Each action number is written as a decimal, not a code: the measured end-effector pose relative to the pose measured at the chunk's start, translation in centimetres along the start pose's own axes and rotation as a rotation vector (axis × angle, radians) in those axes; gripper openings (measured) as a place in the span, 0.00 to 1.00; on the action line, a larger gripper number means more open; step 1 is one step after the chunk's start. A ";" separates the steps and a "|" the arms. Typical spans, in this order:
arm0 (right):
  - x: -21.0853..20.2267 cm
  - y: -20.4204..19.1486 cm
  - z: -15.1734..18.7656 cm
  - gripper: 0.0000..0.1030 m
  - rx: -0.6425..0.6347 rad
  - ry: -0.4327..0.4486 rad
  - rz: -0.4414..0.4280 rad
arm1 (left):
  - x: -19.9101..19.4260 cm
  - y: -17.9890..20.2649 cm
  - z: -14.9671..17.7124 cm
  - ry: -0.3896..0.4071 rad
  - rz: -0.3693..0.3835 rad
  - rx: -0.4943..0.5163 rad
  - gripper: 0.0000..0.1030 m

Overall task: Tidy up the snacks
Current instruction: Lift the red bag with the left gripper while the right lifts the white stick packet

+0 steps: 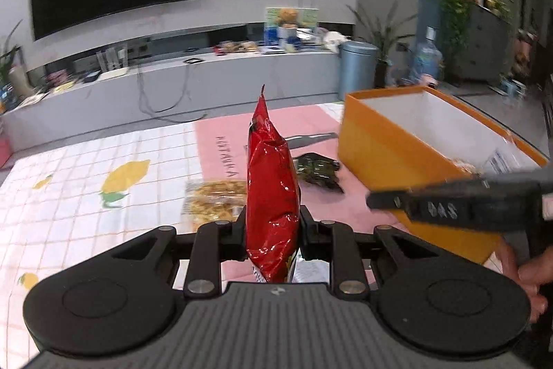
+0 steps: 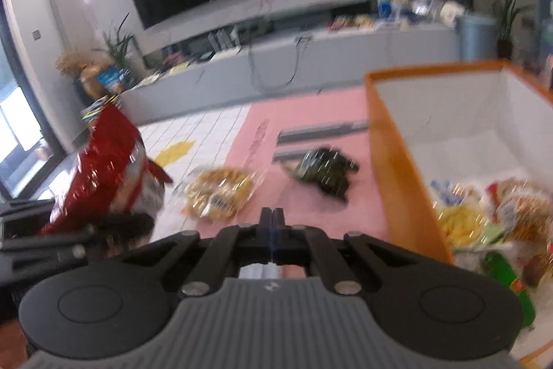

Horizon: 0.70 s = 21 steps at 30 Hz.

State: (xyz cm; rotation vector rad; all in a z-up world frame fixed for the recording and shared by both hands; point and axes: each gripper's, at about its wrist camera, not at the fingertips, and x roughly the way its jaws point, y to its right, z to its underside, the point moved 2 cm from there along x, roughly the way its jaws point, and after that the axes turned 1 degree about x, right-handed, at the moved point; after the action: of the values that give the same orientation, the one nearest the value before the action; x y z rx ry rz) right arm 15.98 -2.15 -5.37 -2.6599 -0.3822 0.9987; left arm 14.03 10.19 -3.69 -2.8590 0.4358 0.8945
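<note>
My left gripper (image 1: 272, 223) is shut on a red snack bag (image 1: 271, 189) and holds it upright above the table; the bag also shows at the left of the right wrist view (image 2: 107, 168). My right gripper (image 2: 272, 218) is shut and empty, above the pink cloth beside the orange box (image 2: 397, 168). It shows in the left wrist view as a dark bar (image 1: 449, 206) in front of the orange box (image 1: 380, 154). A yellow snack packet (image 2: 217, 192) and a dark green packet (image 2: 325, 172) lie on the table. Several snacks (image 2: 518, 210) lie inside the box.
The table wears a white checked cloth with lemons (image 1: 86, 182) and a pink cloth (image 1: 221, 134). Two grey strips (image 2: 321, 130) lie on the pink cloth beyond the dark packet. A TV wall and long low cabinet (image 1: 207, 71) stand behind.
</note>
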 end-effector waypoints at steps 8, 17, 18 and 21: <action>2.9 -1.7 3.2 0.72 -0.046 -0.062 0.062 | -0.4 -2.9 0.4 0.001 -0.045 -0.119 0.27; 8.2 -4.3 6.6 0.87 -0.170 -0.077 0.218 | 0.7 -4.8 1.5 -0.036 -0.028 -0.163 0.27; 8.5 -4.5 7.0 0.87 -0.201 -0.066 0.238 | 0.7 -5.0 1.6 -0.038 -0.028 -0.169 0.27; 8.1 -4.8 7.5 0.58 -0.237 -0.016 0.235 | 0.8 -5.8 1.7 -0.043 -0.027 -0.192 0.27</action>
State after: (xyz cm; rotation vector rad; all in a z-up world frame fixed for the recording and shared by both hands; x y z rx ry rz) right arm 16.15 6.23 -13.98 -2.9663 -0.2043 1.1039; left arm 15.45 15.83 -5.41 -3.0018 0.3217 1.0439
